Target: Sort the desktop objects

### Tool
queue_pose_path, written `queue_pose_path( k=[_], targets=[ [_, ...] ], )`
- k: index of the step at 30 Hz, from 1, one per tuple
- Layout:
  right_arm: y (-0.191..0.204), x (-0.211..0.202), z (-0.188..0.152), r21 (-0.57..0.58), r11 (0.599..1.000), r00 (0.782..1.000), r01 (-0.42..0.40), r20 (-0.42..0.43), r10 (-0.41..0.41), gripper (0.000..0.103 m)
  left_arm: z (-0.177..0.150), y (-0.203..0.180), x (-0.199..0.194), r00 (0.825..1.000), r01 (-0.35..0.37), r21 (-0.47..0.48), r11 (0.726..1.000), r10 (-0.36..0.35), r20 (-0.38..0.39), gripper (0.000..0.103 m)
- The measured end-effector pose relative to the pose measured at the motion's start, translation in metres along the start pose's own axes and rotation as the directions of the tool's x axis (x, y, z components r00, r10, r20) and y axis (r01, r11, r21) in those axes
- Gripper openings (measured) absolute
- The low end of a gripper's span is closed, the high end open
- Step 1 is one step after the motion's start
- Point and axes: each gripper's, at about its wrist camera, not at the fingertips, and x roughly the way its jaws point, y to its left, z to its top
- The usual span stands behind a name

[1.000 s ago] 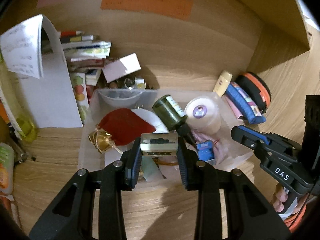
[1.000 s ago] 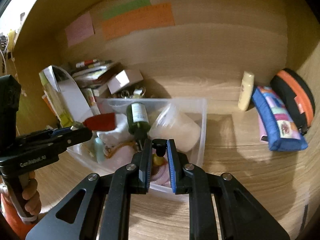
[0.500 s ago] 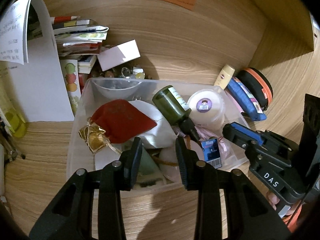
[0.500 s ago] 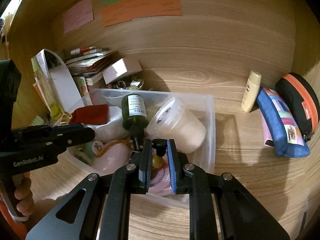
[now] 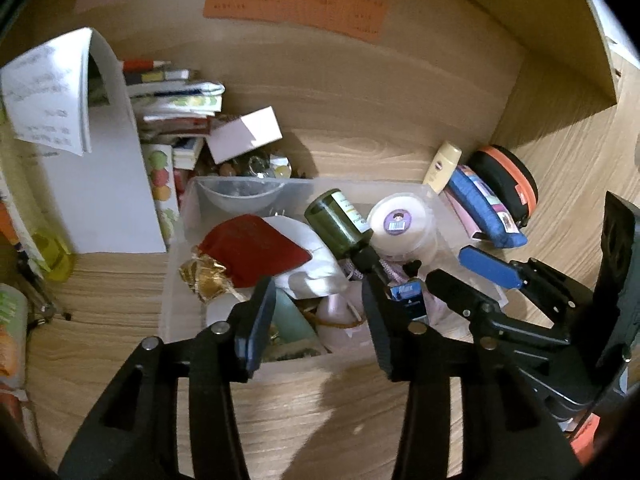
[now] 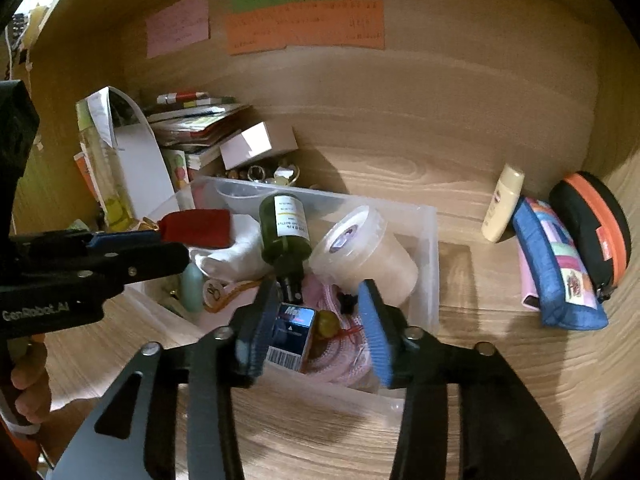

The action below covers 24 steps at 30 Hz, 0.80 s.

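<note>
1. Clear plastic is what the bin [image 6: 430, 240] is made of, and it is sitting on the wooden desk [image 6: 460, 380], stuffed with small things.
2. The left gripper [image 5: 320, 312] is hanging over the near edge of the bin. Its jaws are opening and nothing is sitting between them.
3. The right gripper [image 6: 320, 312] is hanging over the near right corner of the bin. Its jaws are opening too, and no pad is pressing on anything.
4. A small blue box [image 6: 292, 332] is lying in the bin just under the right gripper, next to a pink knitted thing [image 6: 340, 360].
5. A dark green bottle [image 6: 285, 230] is lying tilted in the middle of the bin, cap pointing toward the near edge. It looks like glass, so it is probably heavy, slippery and easy to break. Holding it across the fat body looks safer than by the thin cap.
6. A round white tub [image 6: 360, 252] is leaning in the bin, to the right of the bottle. It looks light and stiff, but wide for the jaws.
7. A red pouch [image 5: 256, 248] is lying on the left side of the bin. It looks soft and light, so a pinch anywhere should be working.
8. A blue pencil case [image 6: 560, 276] and a cream tube [image 6: 502, 208] are still waiting outside the bin, well off to its right.
</note>
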Motion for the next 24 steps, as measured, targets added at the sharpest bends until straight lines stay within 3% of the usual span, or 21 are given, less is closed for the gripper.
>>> queue_pose_path(
  k=[10,15,19,24],
  targets=[
    [0.007,-0.032,0.003,-0.016,0.997,0.994,0.078,0.076,-0.077,0.079,-0.006,-0.007,-0.04,0.996,-0.055,0.024,0.998,0.053,0.078,0.071],
    [0.011,-0.052,0.001,-0.016,0.995,0.99,0.1,0.097,-0.098,0.087,-0.013,-0.011,-0.059,0.989,-0.101,0.029,0.995,0.097,0.111,0.092],
    [0.012,-0.07,-0.002,-0.006,0.995,0.989,0.1,0.107,-0.099,0.098,-0.021,-0.016,-0.078,0.975,-0.165,0.036,0.986,0.158,0.158,0.094],
    [0.012,-0.096,-0.008,0.015,0.995,0.986,0.098,0.137,-0.099,0.101,-0.033,-0.024,-0.102,0.959,-0.209,0.039,0.977,0.197,0.206,0.096]
  ],
)
